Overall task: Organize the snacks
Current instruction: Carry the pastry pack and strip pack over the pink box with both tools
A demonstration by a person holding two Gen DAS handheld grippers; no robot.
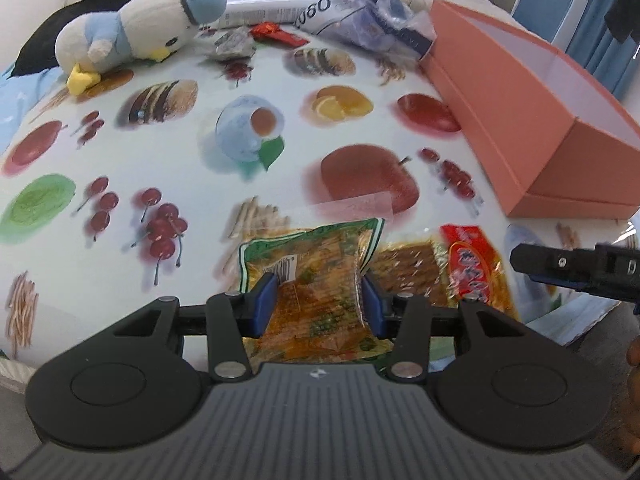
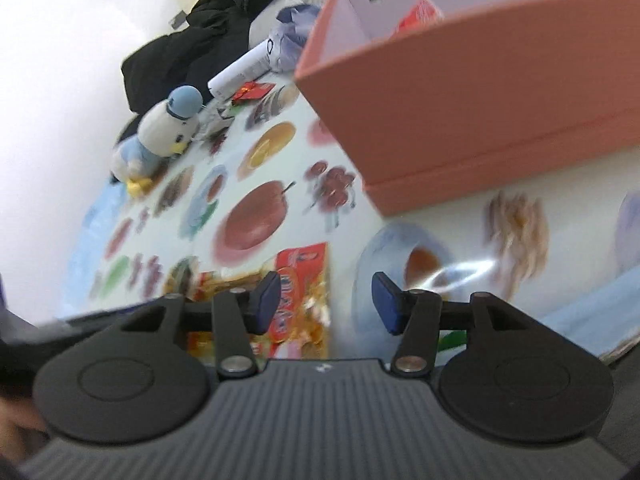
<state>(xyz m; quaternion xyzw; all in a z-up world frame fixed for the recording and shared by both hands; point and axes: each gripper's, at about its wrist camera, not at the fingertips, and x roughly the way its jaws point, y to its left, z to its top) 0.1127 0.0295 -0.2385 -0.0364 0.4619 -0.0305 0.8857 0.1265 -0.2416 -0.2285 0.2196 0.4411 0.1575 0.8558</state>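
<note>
Right wrist view's blurry. Left gripper (image 1: 320,300) pinches the green-edged snack packet (image 1: 312,272) beside a red-labelled snack pack (image 1: 472,268); right gripper (image 2: 326,304) gapes, holding nothing. Pink box (image 1: 520,120) and plush penguin (image 1: 132,36) sit nearby.

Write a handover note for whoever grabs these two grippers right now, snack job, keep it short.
Left gripper: shut on the green-edged snack packet, low over the fruit-print tablecloth.
Right gripper: open, holding nothing, beside the red snack packet.
Pink box: open, at the right; one red item already inside.
Left to do: box the held packet, then the red one. A small red wrapper lies far back near the plush bird.
</note>
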